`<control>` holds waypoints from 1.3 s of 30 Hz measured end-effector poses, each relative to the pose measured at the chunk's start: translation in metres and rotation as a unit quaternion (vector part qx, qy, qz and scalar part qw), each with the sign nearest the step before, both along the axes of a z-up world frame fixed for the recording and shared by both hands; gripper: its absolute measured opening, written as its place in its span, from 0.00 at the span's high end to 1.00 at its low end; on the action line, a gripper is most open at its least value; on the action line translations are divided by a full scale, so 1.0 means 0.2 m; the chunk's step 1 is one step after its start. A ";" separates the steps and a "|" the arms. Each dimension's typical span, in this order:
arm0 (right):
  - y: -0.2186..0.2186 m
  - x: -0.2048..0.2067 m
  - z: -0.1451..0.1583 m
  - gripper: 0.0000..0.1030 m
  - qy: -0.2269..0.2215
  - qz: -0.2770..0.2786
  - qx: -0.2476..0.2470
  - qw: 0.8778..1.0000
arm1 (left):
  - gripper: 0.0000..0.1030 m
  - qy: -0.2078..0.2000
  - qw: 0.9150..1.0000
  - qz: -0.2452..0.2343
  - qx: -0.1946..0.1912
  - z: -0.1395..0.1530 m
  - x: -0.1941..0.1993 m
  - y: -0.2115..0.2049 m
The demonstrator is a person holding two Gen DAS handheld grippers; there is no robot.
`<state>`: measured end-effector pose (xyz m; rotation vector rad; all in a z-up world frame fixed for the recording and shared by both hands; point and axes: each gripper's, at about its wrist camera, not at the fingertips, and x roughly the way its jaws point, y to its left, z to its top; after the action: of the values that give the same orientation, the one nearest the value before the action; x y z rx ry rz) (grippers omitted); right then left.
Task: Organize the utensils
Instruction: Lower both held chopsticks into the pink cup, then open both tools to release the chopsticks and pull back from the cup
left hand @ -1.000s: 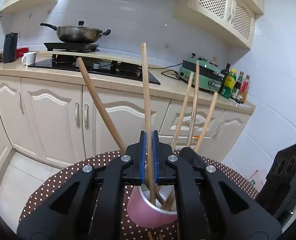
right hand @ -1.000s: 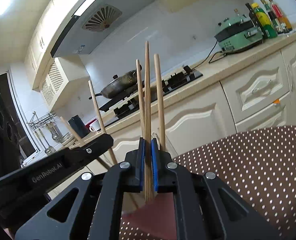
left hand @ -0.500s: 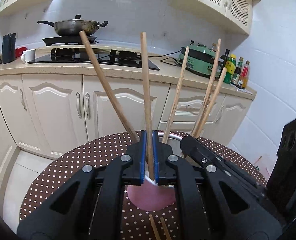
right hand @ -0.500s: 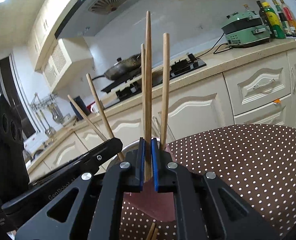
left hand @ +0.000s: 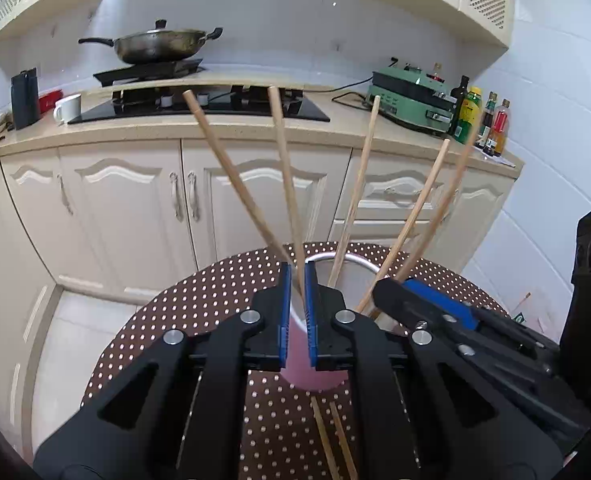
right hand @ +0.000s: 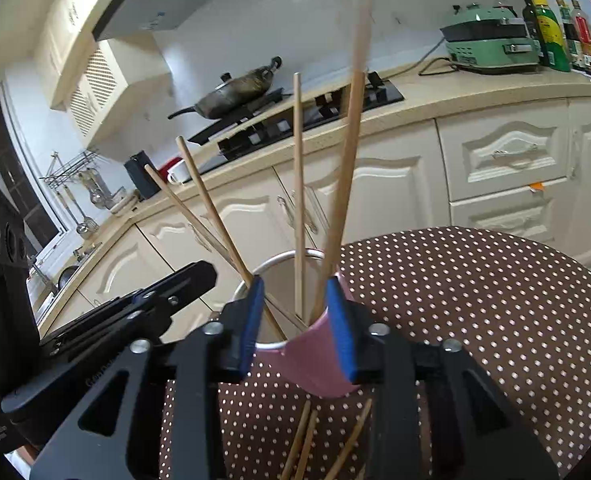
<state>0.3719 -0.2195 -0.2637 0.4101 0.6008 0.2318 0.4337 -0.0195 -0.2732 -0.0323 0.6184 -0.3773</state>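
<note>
Partly hidden behind both grippers, the pink cup (left hand: pixel 315 376) stands on the dotted table (left hand: pixel 215 312), its base and near wall cut off by the black fingers. Five chopsticks (left hand: pixel 283 184) fan out of its metal rim in the left view; the rightmost one is motion-blurred. In the right view the tall chopstick (right hand: pixel 351 128) at the right is smeared too, so its tip is hard to make out. Loose sticks (right hand: pixel 301 440) lie on the table near the cup, their near ends covered by the gripper bodies.

Half a second ago each gripper pinched a chopstick. Now the left gripper (left hand: pixel 297 312) stands slightly parted, the stick between its blue pads looking loose, though contact cannot be told for sure. The right gripper (right hand: pixel 295 320) has spread wide and holds nothing; its pads flank the cup's mouth. Both views have tilted down, showing more of the cup's rim. The right gripper's finger shows at the right of the left view, beside the cup.
</note>
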 end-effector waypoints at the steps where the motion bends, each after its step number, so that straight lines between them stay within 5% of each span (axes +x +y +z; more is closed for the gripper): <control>1: -0.01 -0.01 0.00 0.64 0.004 -0.002 0.001 1.000 | 0.93 0.005 1.000 0.001 0.000 0.00 0.00 0.01; 11: -0.11 -0.07 0.11 0.55 0.042 -0.015 0.006 0.999 | 0.90 0.051 0.998 0.018 0.020 0.05 -0.07 0.04; 15: -0.13 -0.10 0.20 0.46 0.050 -0.014 -0.006 0.999 | 0.47 0.048 0.998 0.033 0.012 0.12 -0.12 0.06; 24: -0.14 -0.17 0.42 0.19 0.061 0.000 -0.046 0.997 | 0.47 0.053 0.996 0.071 0.016 0.35 -0.22 0.10; 39: -0.20 -0.39 0.60 0.11 0.086 0.026 -0.065 0.994 | 0.47 0.049 0.986 0.151 0.052 0.60 -0.54 0.12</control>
<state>0.2939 -0.2594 -0.1437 0.2904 0.7910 0.2067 0.3252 0.0036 -0.1535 -0.0446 0.7181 -0.0498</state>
